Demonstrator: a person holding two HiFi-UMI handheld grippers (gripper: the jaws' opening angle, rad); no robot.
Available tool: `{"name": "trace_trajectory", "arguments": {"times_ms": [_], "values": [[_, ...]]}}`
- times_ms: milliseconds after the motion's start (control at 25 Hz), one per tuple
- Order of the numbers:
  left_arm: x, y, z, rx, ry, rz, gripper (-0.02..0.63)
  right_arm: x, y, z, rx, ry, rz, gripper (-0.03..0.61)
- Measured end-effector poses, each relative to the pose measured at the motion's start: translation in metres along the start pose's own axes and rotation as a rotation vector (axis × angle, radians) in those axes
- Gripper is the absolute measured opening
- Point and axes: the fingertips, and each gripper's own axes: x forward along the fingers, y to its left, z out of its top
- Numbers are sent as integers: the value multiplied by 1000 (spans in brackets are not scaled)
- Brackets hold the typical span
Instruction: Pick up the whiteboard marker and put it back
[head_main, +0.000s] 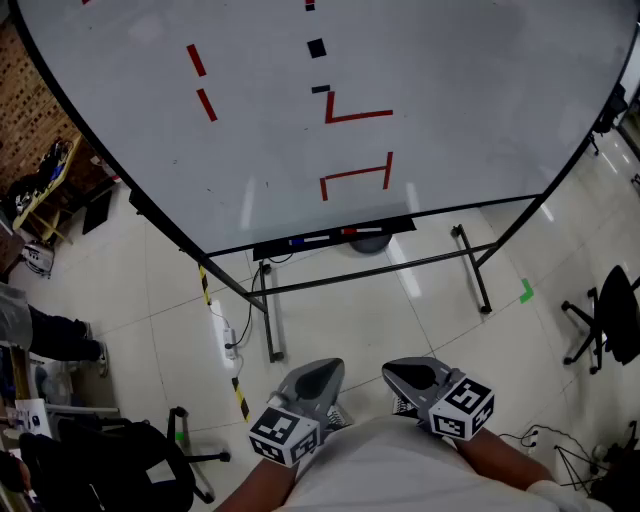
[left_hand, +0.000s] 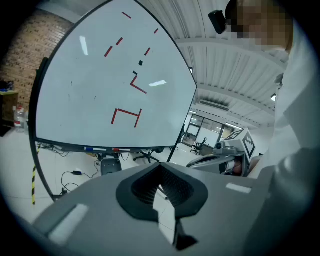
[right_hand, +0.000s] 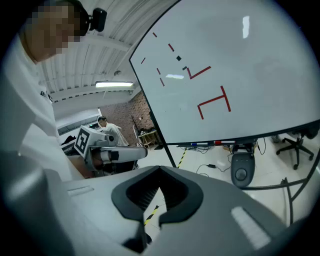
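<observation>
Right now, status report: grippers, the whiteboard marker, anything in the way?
Left gripper and right gripper shut, empty, low by the body. Red-capped whiteboard marker and blue-capped marker lie on black board tray, untouched. Nothing seen blocking the tray.

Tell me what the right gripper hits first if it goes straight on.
Likely the whiteboard, at its lower frame near the marker tray; nothing shows between it and the right gripper, though depth is unclear.

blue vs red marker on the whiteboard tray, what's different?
Cap colour: the blue marker has a blue cap, the red marker a red one.
Position: in the head view the blue marker lies further left on the tray, the red marker to its right.
Shared: white barrels, both lying flat, end to end along the tray.
</observation>
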Motion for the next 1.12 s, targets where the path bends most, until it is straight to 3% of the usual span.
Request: {"name": "trace_trajectory", "arguments": {"times_ms": [680,1120], "values": [[-44,32,-14,39,47,-73,15,35,50,-18,9,-8,-70,2],[-26,52,-7,36,50,-88,15,48,25,-1,4,6,-95,2]]}}
